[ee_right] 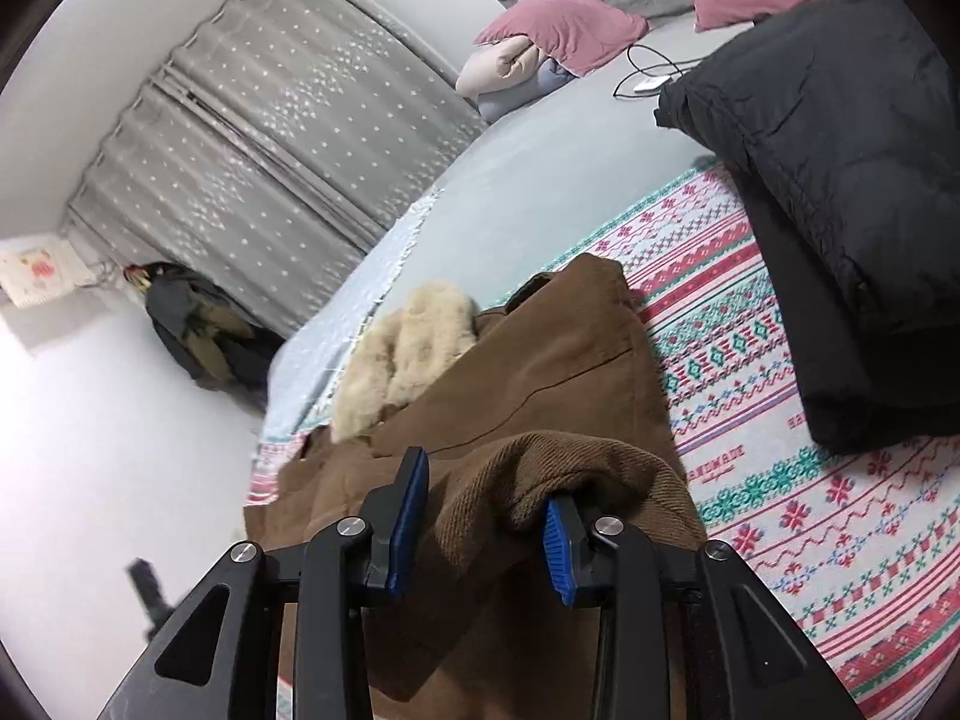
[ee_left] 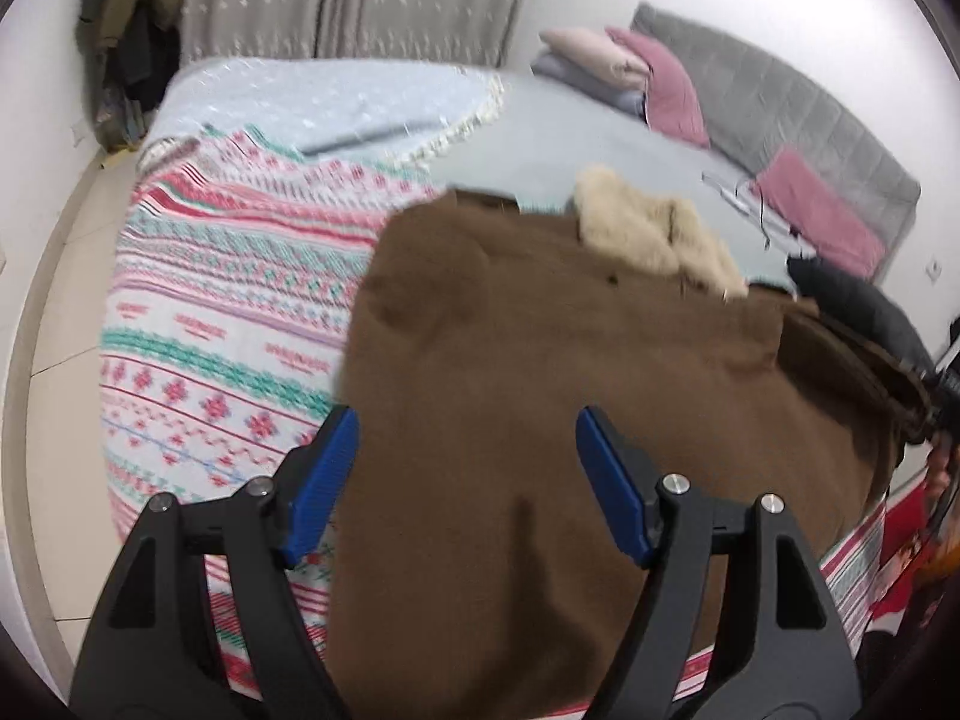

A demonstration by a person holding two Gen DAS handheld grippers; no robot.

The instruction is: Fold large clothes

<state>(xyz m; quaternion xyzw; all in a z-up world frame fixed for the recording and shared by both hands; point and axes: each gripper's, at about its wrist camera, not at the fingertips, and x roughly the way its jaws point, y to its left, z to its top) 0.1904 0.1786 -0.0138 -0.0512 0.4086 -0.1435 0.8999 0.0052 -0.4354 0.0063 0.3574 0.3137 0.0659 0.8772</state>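
My brown coat (ee_left: 540,372) lies spread on the patterned blanket (ee_left: 228,312) at the foot of the bed (ee_left: 576,138), its cream fur collar (ee_left: 648,228) pointing toward the pillows. My left hand-held gripper (ee_left: 468,480) hovers over the coat's body with its blue pads wide apart and nothing between them. My right hand-held gripper (ee_right: 486,516) has a thick bunched fold of the brown cloth draped between its pads; the pads stand apart with the cloth bulging over them, so I cannot tell whether they truly pinch it.

The coat looks heavy, thick and soft, a ribbed weave that should grip well yet sag under its own weight. I judge the best hold is at a hem or sleeve edge, taking a single thickness, not the bulky fur.

For room, the blanket to my left is open up to the bed's edge, beyond which is floor. To my right a black jacket (ee_right: 840,180) sits near the coat, limiting any swing that way.
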